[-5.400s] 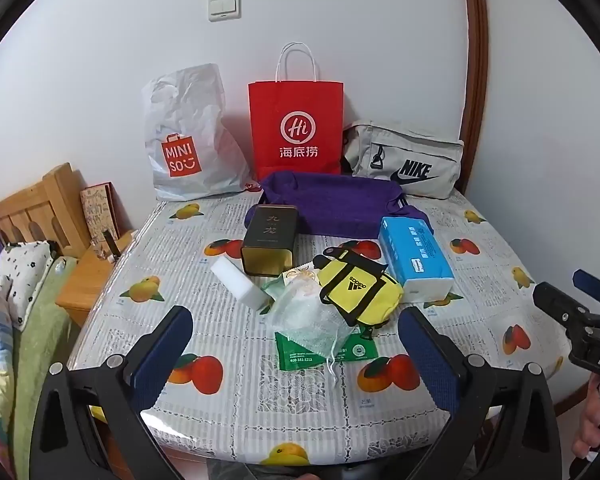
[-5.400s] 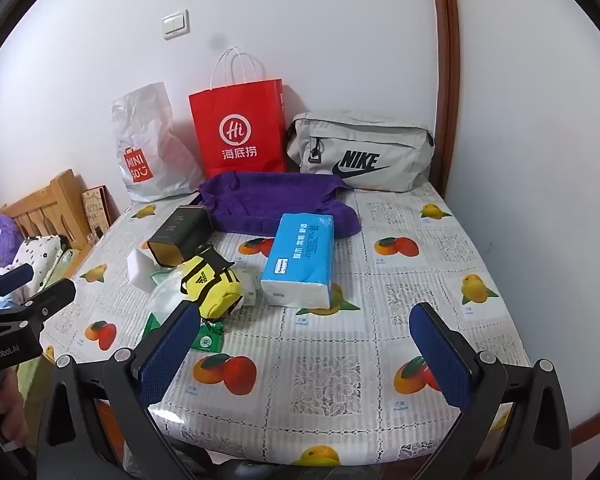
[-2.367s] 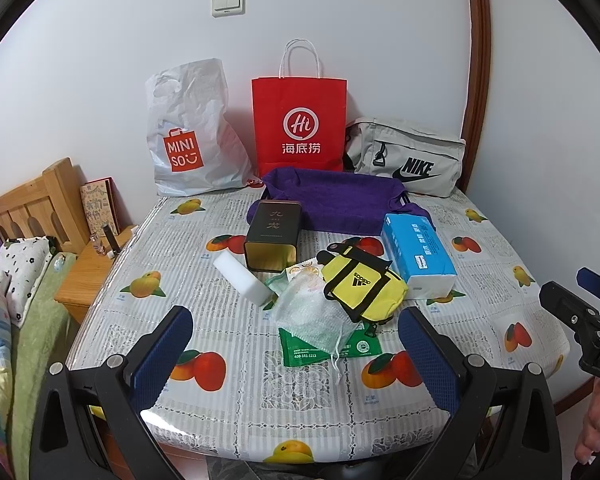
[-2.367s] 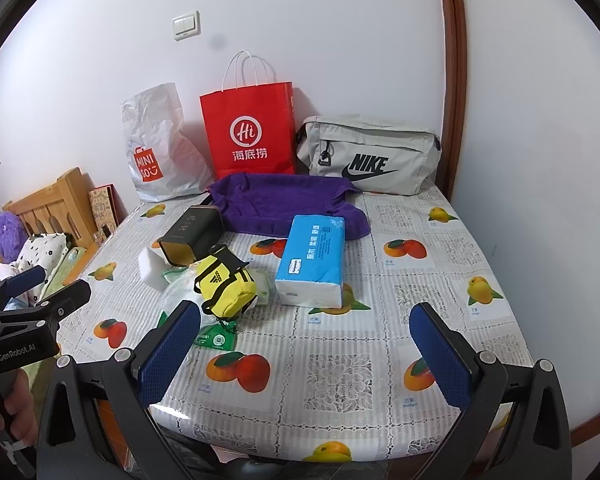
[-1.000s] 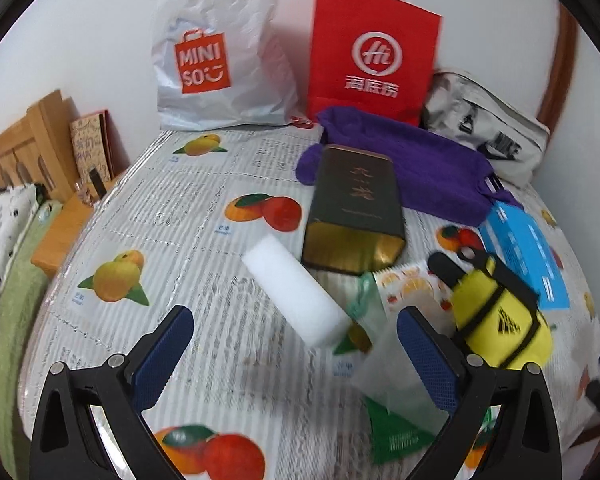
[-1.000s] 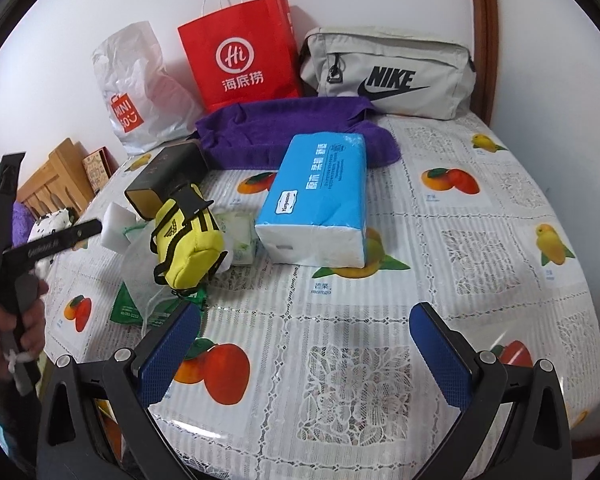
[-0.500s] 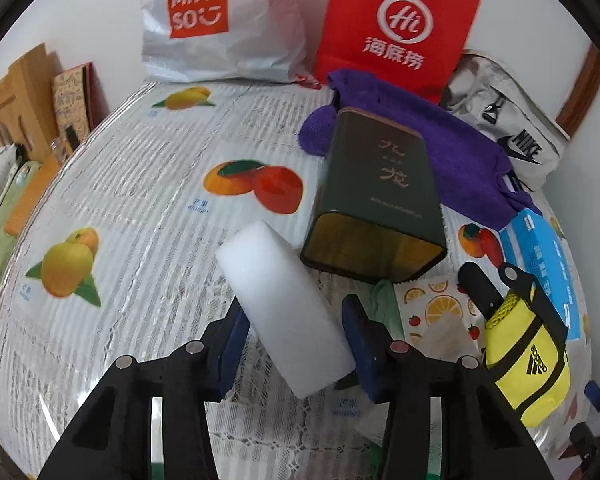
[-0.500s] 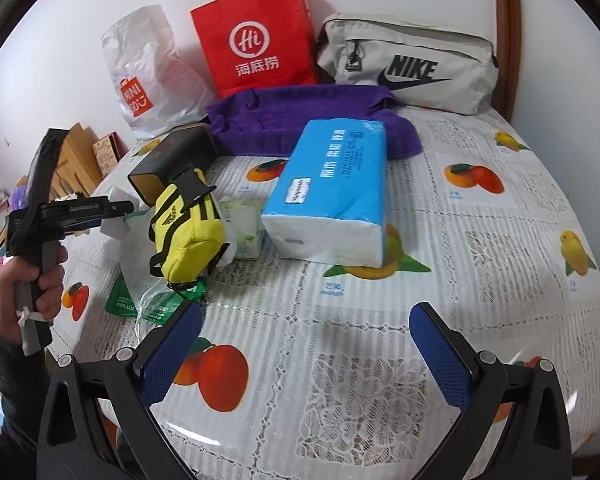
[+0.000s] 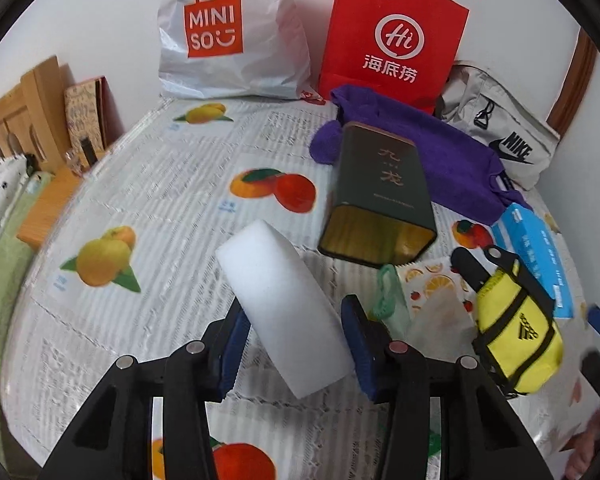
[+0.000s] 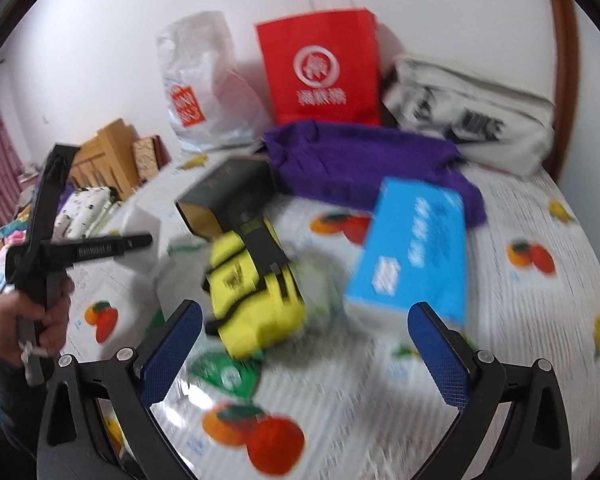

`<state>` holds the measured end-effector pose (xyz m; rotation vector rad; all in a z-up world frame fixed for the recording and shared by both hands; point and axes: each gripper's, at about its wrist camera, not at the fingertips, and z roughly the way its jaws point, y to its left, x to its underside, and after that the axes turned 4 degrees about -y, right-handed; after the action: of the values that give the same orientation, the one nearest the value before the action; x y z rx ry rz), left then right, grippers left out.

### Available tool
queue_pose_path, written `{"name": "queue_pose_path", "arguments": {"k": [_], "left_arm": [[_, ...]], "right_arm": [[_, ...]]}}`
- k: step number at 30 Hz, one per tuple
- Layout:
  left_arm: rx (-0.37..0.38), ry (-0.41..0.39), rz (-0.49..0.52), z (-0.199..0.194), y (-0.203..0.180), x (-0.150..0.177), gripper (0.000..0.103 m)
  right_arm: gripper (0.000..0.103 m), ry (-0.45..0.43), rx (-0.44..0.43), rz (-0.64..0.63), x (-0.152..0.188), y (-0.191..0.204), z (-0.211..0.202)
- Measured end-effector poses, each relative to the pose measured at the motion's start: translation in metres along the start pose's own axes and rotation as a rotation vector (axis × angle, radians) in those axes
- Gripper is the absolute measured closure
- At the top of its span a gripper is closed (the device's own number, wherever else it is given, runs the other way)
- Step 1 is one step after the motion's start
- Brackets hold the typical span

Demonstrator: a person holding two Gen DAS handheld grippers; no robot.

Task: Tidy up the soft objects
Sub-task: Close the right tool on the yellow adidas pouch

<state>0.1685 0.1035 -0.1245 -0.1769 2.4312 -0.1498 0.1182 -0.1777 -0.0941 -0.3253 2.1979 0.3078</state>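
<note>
White foam filled the foreground of the left wrist view: a sponge block [image 9: 284,304] lay on the fruit-print tablecloth [image 9: 148,240], and the left gripper [image 9: 296,344] had its blue pads pressed against the block's two long sides, holding it at its near end. The step in hand looked like the pick-up of this first soft thing, the squeeze made and the lift not yet begun. Just beyond the sponge lay a dark green tin [image 9: 380,200] on its side, with a yellow pouch [image 9: 516,336] to its right and a blue tissue pack [image 9: 532,248] past that. In the blurred right wrist view the right gripper [image 10: 304,348] stood wide, nothing between its pads, pointed at the yellow pouch. Farther back a purple cloth [image 9: 452,160] sprawled before a red paper bag [image 9: 392,36], a white plastic bag [image 9: 228,28] and a grey waist bag [image 9: 500,120] against the wall. The next move probably called for raising the sponge clear of the tin without crushing it, then carrying it toward one of those bags; which one was meant could not be told.
</note>
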Motion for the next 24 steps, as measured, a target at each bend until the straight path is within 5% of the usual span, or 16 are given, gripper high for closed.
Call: {"name": "queue_pose_path", "arguments": {"k": [5, 12, 20, 24], "left_arm": [[0.023, 0.015, -0.021, 0.005, 0.002, 0.004, 0.058], [0.048, 0.039, -0.03, 0.011, 0.001, 0.005, 0.058], [0.067, 0.044, -0.035, 0.012, 0.005, 0.006, 0.058], [0.07, 0.047, -0.037, 0.013, 0.007, 0.006, 0.058]], "right_arm": [[0.023, 0.033, -0.024, -0.07, -0.019, 0.006, 0.027], [0.029, 0.058, -0.048, -0.17, -0.027, 0.019, 0.047], [0.075, 0.154, -0.101, -0.209, -0.023, 0.027, 0.075], [0.077, 0.133, -0.117, -0.21, -0.026, 0.029, 0.069]]}}
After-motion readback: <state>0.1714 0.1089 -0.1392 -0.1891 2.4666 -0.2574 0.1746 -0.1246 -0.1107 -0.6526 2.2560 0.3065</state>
